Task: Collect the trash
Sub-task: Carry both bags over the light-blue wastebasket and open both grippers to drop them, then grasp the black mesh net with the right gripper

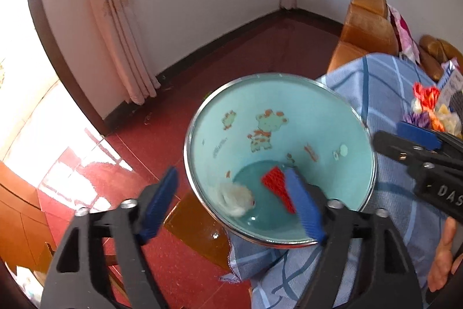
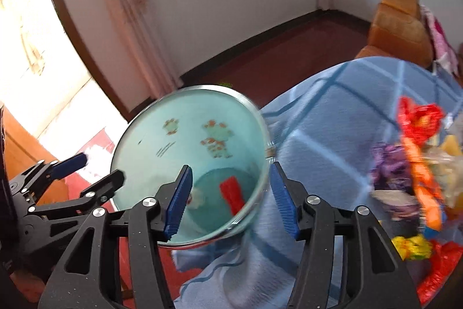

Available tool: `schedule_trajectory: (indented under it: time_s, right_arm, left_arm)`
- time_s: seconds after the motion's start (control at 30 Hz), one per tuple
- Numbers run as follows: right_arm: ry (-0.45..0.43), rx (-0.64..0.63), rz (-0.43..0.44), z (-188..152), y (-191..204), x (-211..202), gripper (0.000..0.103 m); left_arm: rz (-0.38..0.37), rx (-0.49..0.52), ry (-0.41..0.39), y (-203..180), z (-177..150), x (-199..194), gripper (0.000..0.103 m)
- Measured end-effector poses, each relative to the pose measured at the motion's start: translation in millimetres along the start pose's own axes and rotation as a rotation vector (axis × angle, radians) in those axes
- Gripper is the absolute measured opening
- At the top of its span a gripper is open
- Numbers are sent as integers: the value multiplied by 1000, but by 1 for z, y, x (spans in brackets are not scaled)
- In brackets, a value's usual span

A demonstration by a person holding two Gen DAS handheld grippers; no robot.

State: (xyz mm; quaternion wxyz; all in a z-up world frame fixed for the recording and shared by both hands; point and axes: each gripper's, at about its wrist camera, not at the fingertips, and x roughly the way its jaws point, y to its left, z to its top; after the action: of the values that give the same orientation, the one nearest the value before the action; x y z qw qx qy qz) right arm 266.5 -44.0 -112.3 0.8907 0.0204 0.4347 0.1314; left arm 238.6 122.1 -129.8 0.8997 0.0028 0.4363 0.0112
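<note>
A light-blue trash bin (image 1: 303,112) with cartoon prints and a metal rim stands beside the blue checked table. Inside it lie a red wrapper (image 1: 275,184) and a white crumpled tissue (image 1: 235,200). My left gripper (image 1: 231,207) is open, with its right finger inside the bin and its left finger outside the rim. My right gripper (image 2: 231,201) is open and empty, its fingers straddling the bin's (image 2: 173,141) near right rim. The red wrapper (image 2: 231,193) shows in that view too. A pile of colourful wrappers (image 2: 419,158) lies on the table at right.
The blue checked tablecloth (image 2: 332,129) hangs over the table edge next to the bin. An orange sofa (image 1: 364,25) stands behind the table. Red tiled floor (image 1: 144,152), a pink curtain (image 1: 115,28) and a wooden cabinet (image 1: 17,216) are on the left.
</note>
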Motion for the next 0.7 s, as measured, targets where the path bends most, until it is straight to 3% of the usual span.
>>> schedule_trajectory:
  time_s: [0.3, 0.53, 0.7]
  right_arm:
    - [-121, 89, -148, -3, -49, -54, 57]
    - [-126, 140, -188, -16, -72, -74, 57]
    - [-184, 165, -208, -25, -88, -97, 57]
  left_arm:
    - [-18, 37, -94, -30, 17, -30, 91]
    - [-62, 101, -99, -72, 18, -39, 91]
    - [-78, 150, -100, -92, 14, -45, 91]
